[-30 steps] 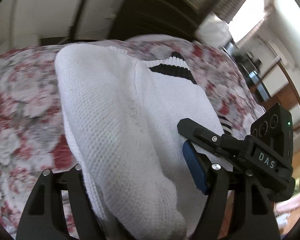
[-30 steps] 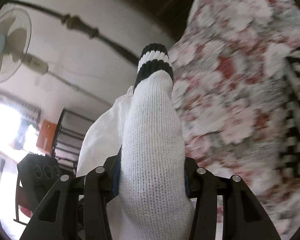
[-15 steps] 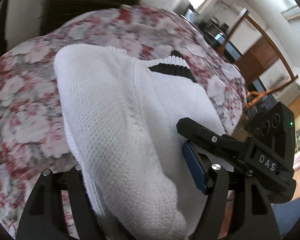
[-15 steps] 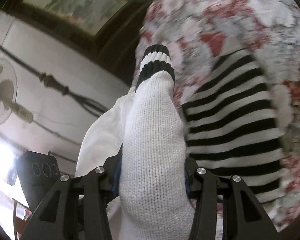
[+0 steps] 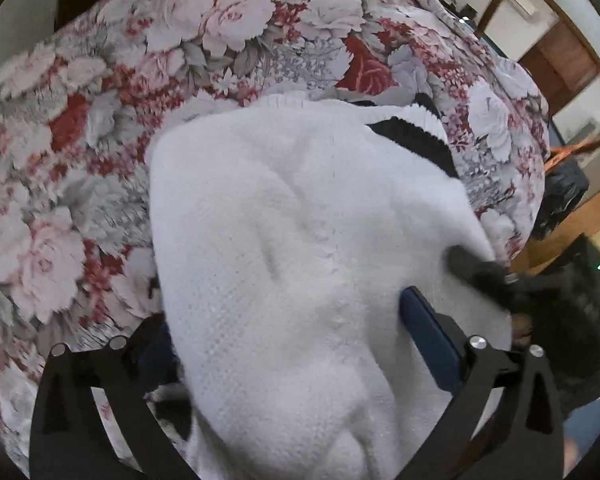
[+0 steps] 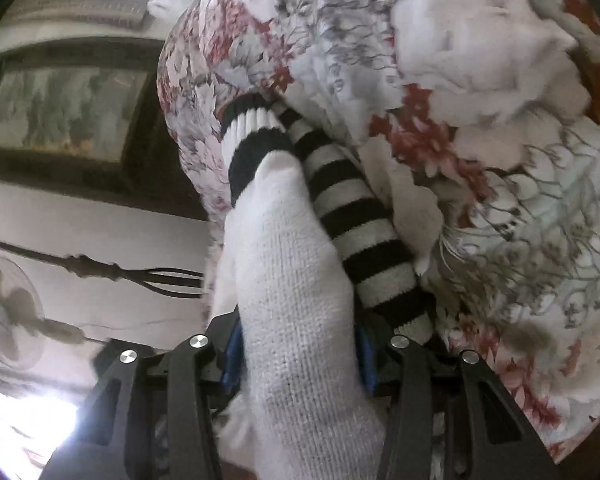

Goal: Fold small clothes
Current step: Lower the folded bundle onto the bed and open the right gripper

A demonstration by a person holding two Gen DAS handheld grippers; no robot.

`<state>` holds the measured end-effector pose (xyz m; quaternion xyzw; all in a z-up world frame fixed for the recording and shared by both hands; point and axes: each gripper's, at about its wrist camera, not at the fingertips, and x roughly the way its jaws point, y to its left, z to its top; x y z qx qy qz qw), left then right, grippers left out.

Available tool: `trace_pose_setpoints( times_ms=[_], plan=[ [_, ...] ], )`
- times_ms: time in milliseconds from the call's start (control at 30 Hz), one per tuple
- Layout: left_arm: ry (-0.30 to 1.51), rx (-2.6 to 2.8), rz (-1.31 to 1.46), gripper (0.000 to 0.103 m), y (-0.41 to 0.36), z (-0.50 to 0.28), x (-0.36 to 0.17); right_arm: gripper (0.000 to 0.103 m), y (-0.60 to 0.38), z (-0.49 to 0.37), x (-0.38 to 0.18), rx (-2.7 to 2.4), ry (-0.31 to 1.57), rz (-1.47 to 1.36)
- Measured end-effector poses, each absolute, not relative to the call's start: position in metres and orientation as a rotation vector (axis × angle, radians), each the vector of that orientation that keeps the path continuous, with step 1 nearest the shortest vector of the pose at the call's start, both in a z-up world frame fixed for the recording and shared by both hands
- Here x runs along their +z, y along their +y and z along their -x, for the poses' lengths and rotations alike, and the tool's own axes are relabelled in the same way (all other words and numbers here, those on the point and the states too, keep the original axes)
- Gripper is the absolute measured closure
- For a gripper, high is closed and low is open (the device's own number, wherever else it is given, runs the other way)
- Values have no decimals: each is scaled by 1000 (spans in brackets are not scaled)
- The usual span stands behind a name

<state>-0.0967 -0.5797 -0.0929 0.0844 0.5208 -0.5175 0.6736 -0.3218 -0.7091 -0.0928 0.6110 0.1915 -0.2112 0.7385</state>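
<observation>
A white knit sock with a black-banded cuff is held between both grippers over a floral bedspread. My left gripper is shut on its wide end; the sock fills the space between the blue pads. My right gripper is shut on the same sock, whose striped cuff points away and touches the bed. A black-and-white striped sock lies on the bedspread right beside it. The right gripper's black body shows at the sock's right edge in the left wrist view.
The floral bedspread fills most of both views. A wall with a framed picture, a cable and a fan is left of the bed. Wooden furniture stands beyond the bed's far edge.
Both grippers have come down toward the bed with the white sock. Its cuff now rests on the bedspread next to the striped sock, which has come close in the right wrist view.
</observation>
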Motion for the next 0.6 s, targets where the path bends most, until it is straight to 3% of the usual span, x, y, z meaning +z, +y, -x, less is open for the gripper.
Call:
trace_pose_setpoints(
  times_ms=[133,300,433,600],
  plan=[
    [1174,-1139,-196,4,-577,89,-95,54,-703,334,-52,-555,396,-1151],
    [1147,-1098,-219,4,-567,91,-98,54,-696,311,-47,-690,593,-909],
    [1076,-1055,-318,4,-571,99,-103,29,-709,310,-70,-735,652,-934],
    [989,-1008,-391,4,-574,106,-107,21,-717,307,-89,-754,667,-948]
  ],
)
